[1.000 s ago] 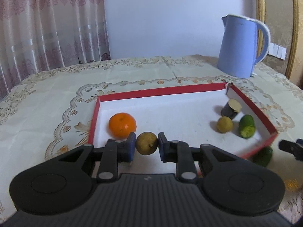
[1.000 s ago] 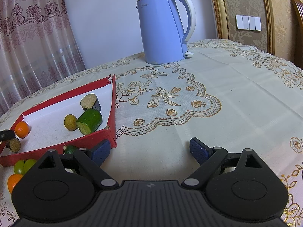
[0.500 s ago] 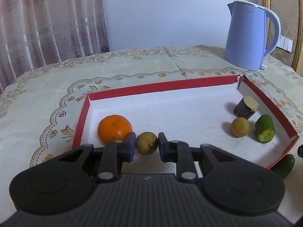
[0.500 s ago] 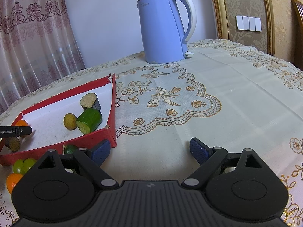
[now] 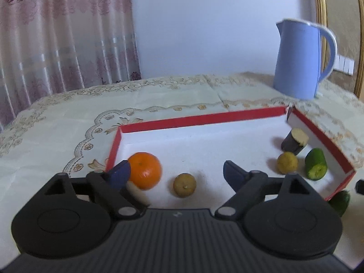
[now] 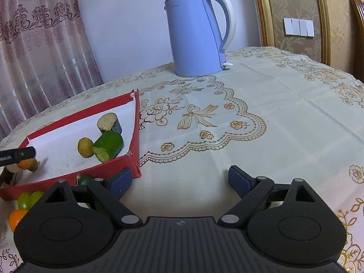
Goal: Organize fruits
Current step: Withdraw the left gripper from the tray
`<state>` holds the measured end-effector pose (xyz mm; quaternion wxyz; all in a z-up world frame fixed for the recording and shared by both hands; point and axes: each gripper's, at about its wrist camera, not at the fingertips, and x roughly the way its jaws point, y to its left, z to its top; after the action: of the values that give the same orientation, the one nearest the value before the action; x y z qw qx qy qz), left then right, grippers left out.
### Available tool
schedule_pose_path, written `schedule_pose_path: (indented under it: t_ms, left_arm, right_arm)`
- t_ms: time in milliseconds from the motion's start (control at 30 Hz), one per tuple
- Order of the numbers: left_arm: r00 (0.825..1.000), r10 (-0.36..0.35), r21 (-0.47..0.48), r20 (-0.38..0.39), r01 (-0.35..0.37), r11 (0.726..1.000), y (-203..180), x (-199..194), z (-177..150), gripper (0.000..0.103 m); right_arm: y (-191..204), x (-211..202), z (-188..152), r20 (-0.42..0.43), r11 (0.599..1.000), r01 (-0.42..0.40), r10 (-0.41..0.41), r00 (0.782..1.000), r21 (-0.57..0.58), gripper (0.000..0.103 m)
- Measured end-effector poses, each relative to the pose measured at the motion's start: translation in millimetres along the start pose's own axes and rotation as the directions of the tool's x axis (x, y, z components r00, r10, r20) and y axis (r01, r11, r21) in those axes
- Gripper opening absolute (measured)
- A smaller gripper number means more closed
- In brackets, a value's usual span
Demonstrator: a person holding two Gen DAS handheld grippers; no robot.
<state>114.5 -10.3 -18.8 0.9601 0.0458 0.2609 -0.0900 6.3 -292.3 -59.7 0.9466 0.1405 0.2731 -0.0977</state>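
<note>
My left gripper point(image 5: 176, 173) hangs over the red-walled tray point(image 5: 200, 119) with its jaws opening. A small yellow-brown fruit point(image 5: 184, 185) lies loose on the white floor between the blue pads, touching neither. An orange point(image 5: 144, 170) sits just left of it, by the left pad. Across the tray lie a second yellow fruit point(image 5: 287, 162), a cut cucumber piece point(image 5: 316, 167) and a dark cut chunk point(image 5: 294, 141). My right gripper point(image 6: 179, 180) stands open over bare tablecloth, right of the tray point(image 6: 134, 122), with nothing between its fingers.
A blue kettle point(image 6: 196, 36) stands at the back of the table. Outside the tray's near wall lie a dark green fruit point(image 6: 84, 179), two green fruits point(image 6: 28, 199) and an orange point(image 6: 16, 218). Curtains and a wall lie behind.
My left gripper was shut on the yellow-brown fruit; its jaws have spread and the fruit now rests in the tray beside the orange. The right gripper has not moved.
</note>
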Motion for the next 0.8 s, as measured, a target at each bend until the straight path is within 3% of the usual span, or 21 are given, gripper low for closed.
schedule_pose_path:
  t_ms: [167, 367, 800]
  left_arm:
    - [1.0, 0.001, -0.055, 0.003, -0.001, 0.998, 15.2, -25.8, -10.7, 0.089]
    - [1.0, 0.013, -0.027, -0.003, -0.013, 1.0, 22.8, -56.0, -35.4, 0.092]
    - [0.996, 0.009, -0.025, -0.089, -0.011, 1.0, 24.6, -50.2, -61.5, 0.093]
  right_arm:
    - [-1.8, -0.9, -0.2, 0.003, 1.0, -0.008, 0.008, 1.0, 0.01, 0.092]
    - [-2.7, -1.3, -0.1, 0.004, 1.0, -0.011, 0.011, 1.0, 0.014, 0.092]
    - [-2.1, -1.1, -0.2, 0.002, 1.0, -0.006, 0.006, 1.0, 0.007, 0.092]
